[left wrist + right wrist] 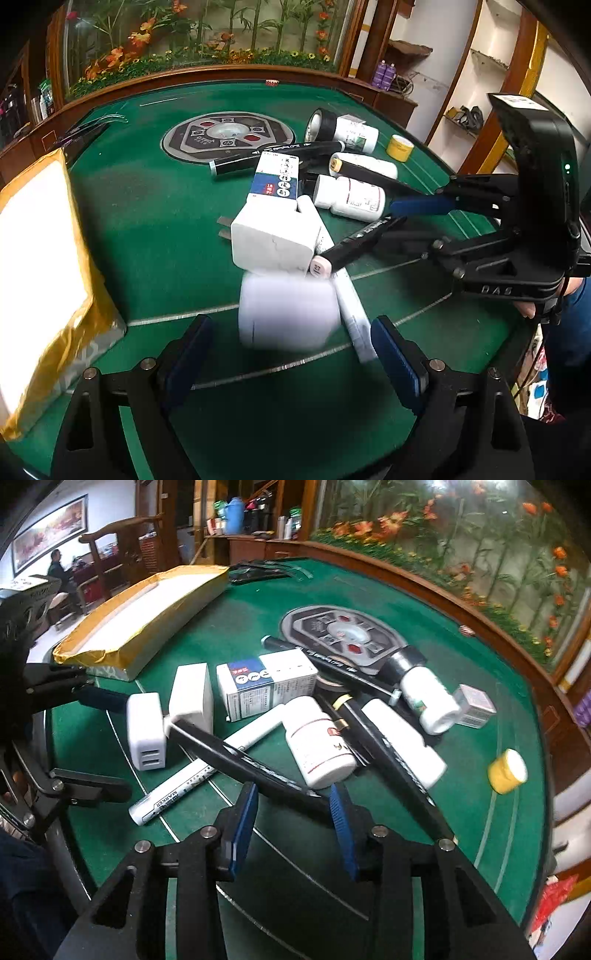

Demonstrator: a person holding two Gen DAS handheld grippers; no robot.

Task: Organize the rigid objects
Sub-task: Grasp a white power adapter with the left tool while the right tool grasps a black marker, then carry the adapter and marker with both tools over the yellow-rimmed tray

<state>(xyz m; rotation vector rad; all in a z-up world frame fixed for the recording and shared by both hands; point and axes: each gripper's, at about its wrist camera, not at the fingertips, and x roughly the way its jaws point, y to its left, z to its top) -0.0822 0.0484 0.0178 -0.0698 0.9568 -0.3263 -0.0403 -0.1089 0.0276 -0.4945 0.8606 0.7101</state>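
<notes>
A pile of rigid objects lies on the green table (155, 229). A white USB charger (288, 314) (146, 734) sits blurred just ahead of my open left gripper (291, 354), between its fingers but not clamped. Behind it are a second white charger block (273, 240), a blue-and-white medicine box (275, 177) (266, 686), a white marker (199, 771), white pill bottles (351, 197) (319, 742) and black markers (354, 240) (251, 760). My right gripper (291, 819) is open, its fingers on either side of the near end of a black marker. It also shows in the left wrist view (417, 218).
A yellow-wrapped open box (37, 266) (144, 616) lies at the table's left edge. A yellow tape roll (399, 147) (508, 771), a black tape roll (321, 123) and a small grey box (472, 705) lie around the pile. The table's round centre console (227, 134) is behind it.
</notes>
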